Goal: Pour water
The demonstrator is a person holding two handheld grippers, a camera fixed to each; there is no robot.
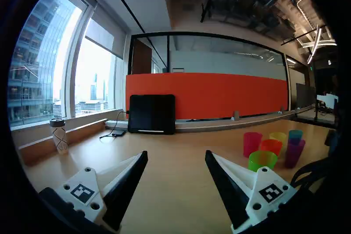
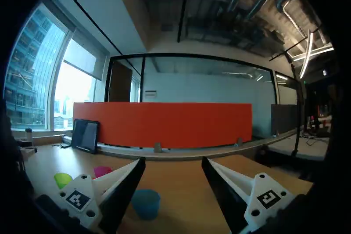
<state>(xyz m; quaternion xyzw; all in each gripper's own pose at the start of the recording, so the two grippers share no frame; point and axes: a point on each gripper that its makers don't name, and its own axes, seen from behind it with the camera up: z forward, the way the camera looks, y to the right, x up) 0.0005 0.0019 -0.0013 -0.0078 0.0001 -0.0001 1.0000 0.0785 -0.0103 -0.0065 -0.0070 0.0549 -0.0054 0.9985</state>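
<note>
The left hand-held gripper [image 1: 175,177] and right hand-held gripper [image 2: 173,181] are wide open, empty. The blue cup [image 2: 145,203] stands upright just ahead of the right one.

Readable text: none is resolving anywhere.
Markers, left: square black-and-white coded tags [image 1: 82,192] are sitting on the white plastic fingers [image 1: 245,177] of the left gripper [image 1: 176,155]; pattern only, no letters.
Markers, right: matching coded tags [image 2: 268,199] are sitting on the right gripper [image 2: 173,160]; no digits.
Wall plaque: small pale rectangular plaque [image 2: 150,94] is hanging behind the glass partition [image 2: 197,80]; too small to read.
</note>
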